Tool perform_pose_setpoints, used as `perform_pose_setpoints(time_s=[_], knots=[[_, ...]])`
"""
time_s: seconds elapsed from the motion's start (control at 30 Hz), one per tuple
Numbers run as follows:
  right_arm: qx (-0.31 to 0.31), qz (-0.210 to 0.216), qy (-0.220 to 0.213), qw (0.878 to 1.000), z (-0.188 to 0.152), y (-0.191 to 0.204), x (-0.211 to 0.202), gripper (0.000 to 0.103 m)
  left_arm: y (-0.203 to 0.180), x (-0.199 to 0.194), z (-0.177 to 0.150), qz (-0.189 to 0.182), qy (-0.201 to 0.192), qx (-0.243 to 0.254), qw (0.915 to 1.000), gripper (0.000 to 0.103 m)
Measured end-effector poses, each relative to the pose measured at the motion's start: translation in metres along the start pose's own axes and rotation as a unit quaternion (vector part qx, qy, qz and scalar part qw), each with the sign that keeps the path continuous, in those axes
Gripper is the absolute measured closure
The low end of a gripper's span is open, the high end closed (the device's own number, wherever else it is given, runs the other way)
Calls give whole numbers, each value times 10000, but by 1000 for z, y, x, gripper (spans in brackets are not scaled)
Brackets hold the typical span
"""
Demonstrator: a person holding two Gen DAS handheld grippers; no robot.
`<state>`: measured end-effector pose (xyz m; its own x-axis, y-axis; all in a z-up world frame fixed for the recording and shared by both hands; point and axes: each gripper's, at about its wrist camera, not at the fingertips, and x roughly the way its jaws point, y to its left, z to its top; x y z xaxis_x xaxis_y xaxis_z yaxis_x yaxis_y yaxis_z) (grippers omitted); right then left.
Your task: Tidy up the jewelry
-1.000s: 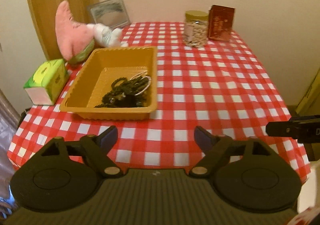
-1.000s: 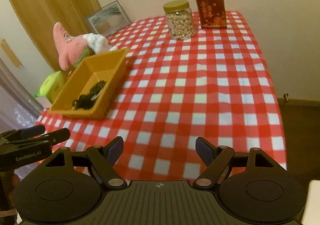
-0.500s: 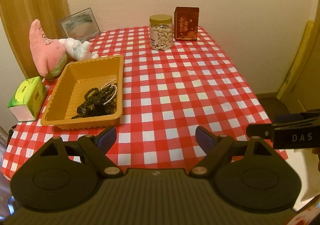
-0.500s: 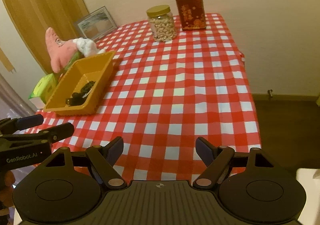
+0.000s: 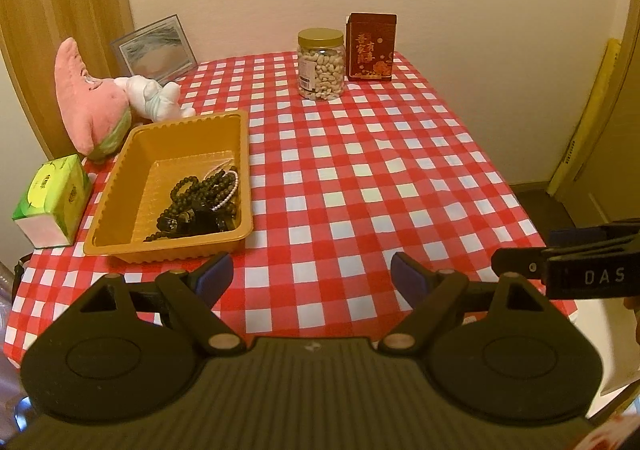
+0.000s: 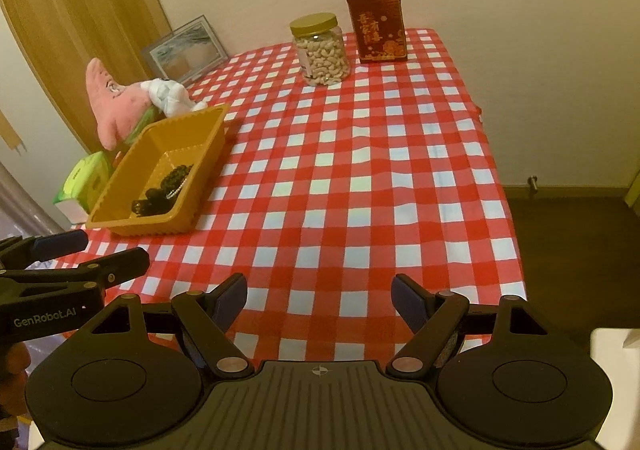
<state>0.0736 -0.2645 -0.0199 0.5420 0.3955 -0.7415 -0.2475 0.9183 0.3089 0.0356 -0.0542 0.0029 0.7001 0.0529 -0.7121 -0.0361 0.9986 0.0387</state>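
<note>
Both my grippers hang over the near edge of the table (image 5: 360,178), nothing between the fingers. My left gripper (image 5: 312,276) is spread wide, empty. My right gripper (image 6: 320,300) is spread wide too, empty. The jewelry (image 5: 200,206), dark bead strings plus a pale pearl strand, sits piled in the orange tray (image 5: 120,186), in its near right corner. The tray is at the table's left edge, toward the near-left corner. A tissue box (image 5: 50,202) is just left of the tray, a pink plush (image 5: 88,106) behind it. A nut jar (image 5: 321,66) and a red tin (image 5: 371,48) stand side by side at the far edge.
</note>
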Motion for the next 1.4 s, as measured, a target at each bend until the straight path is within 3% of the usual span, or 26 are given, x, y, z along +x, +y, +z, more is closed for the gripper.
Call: perform_pose_setpoints(time_s=[1.4], knots=[[-35,12,58,10000,4,8,9,24,4,2,2,-14,12,-22,10000,18]])
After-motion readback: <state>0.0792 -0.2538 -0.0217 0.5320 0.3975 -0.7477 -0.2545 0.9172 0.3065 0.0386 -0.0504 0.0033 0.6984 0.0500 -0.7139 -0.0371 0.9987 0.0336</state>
